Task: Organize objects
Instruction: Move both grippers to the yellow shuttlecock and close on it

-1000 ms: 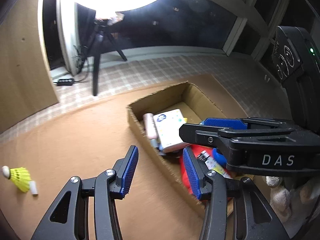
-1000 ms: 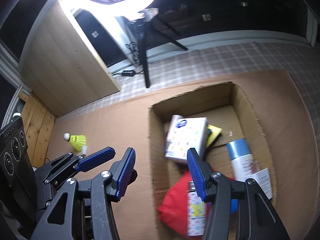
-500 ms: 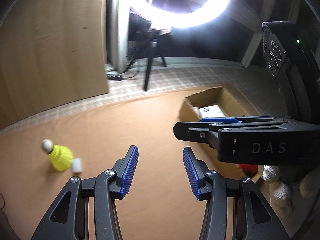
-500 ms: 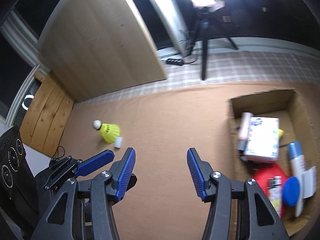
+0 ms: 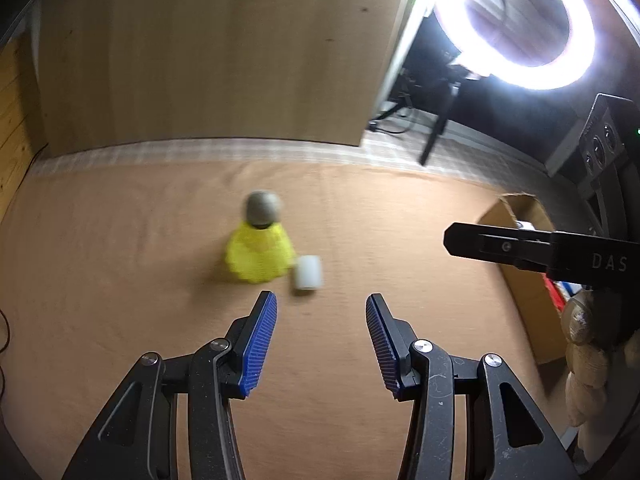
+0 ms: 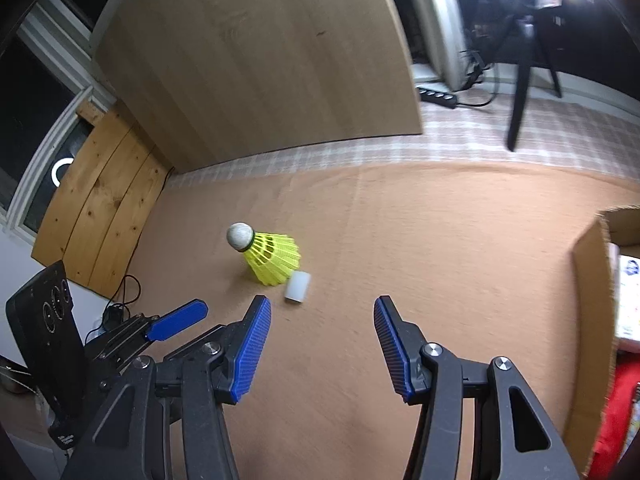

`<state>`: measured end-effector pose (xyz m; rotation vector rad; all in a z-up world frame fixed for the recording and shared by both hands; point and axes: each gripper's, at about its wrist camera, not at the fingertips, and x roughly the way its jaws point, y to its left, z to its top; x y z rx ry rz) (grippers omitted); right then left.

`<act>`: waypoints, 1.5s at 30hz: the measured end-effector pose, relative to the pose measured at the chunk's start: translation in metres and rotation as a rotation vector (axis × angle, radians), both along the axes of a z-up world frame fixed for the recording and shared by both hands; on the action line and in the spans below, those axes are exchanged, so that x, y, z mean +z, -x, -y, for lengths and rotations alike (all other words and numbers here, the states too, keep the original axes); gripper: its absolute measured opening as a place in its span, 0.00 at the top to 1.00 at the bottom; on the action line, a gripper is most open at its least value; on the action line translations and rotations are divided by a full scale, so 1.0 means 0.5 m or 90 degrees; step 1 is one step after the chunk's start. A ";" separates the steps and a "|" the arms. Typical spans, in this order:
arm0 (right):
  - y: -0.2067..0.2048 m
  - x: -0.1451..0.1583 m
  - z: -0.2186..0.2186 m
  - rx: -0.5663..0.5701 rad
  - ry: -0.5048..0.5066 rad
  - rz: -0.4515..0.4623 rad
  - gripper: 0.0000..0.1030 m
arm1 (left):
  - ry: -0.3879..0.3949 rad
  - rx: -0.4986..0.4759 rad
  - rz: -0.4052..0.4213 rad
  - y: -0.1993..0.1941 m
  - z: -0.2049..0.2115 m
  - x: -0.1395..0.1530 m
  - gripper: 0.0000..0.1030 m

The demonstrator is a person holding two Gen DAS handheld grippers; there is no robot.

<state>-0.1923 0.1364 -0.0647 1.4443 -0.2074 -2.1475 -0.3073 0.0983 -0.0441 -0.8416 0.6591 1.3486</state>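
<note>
**Now reaching for the last loose things beside the box**

Below me both pairs of tongs hang over a brown cardboard sheet on the floor. My left tongs stand apart with nothing between the blue pads. My right tongs are also apart and empty.

Just ahead of both lies a yellow shuttlecock on its side, its grey cork tip pointing away from me and to the left. Touching or almost touching its skirt, on the right, is a small white cylinder; I cannot tell what it is. Both sit slightly left of the gap in my left tongs.

Well off to the right is the open cardboard box, already holding a white carton, something red and other items.

Judging by this, the step in hand is the approach to pick up one of these two remaining things. Next I would need to lower one pair of tongs around the shuttlecock or the cylinder, close gently because the skirt looks light and crushable, then carry it right to the box.
</note>
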 end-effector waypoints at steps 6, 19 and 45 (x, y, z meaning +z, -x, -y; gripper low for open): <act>0.012 -0.015 0.091 0.049 -0.025 -0.010 0.51 | 0.018 0.007 0.023 0.069 -0.028 -0.032 0.51; 0.054 -0.049 0.203 0.086 -0.041 -0.015 0.51 | 0.014 -0.013 0.066 0.091 -0.110 -0.072 0.52; 0.090 -0.068 0.219 0.082 -0.035 -0.006 0.71 | 0.002 -0.042 0.088 0.075 -0.159 -0.081 0.78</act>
